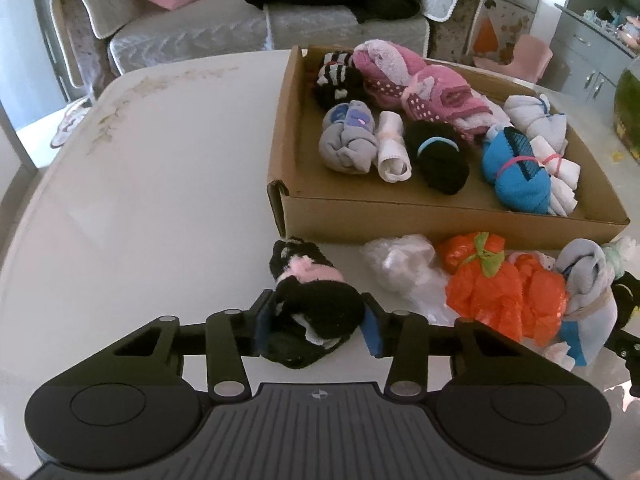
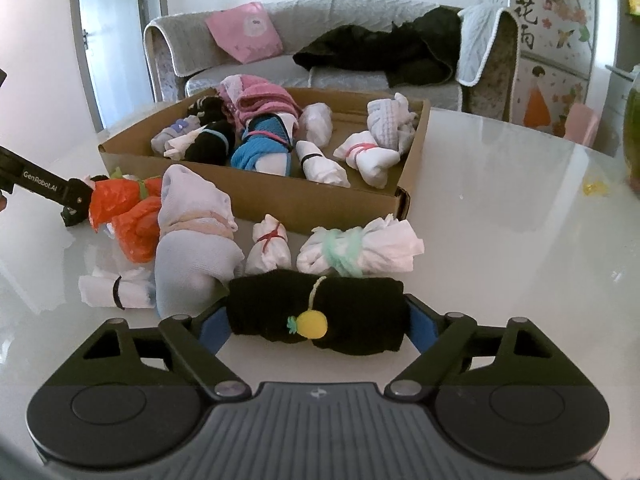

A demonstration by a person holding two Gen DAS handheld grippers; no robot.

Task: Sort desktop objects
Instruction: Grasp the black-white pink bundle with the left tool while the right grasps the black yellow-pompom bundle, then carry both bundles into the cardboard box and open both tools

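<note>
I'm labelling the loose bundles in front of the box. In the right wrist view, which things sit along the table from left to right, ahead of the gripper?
Orange plastic bundle → pale lavender sock bundle → small white roll with red tie → white bundle with green yarn.

- The table (image 1: 140,184) has a smooth, glossy white top that mirrors the light.
- The box (image 1: 440,216) is matt brown cardboard.
- The black sock bundle (image 1: 316,312) near the table's front edge is fuzzy cloth with a pink part.
- The orange bags (image 1: 492,292) are thin, crinkled, shiny plastic.
- The black roll (image 2: 320,312) is soft matt cloth with a yellow felt-like pineapple (image 2: 313,324).
- The gripper bodies look like matt black plastic.
</note>
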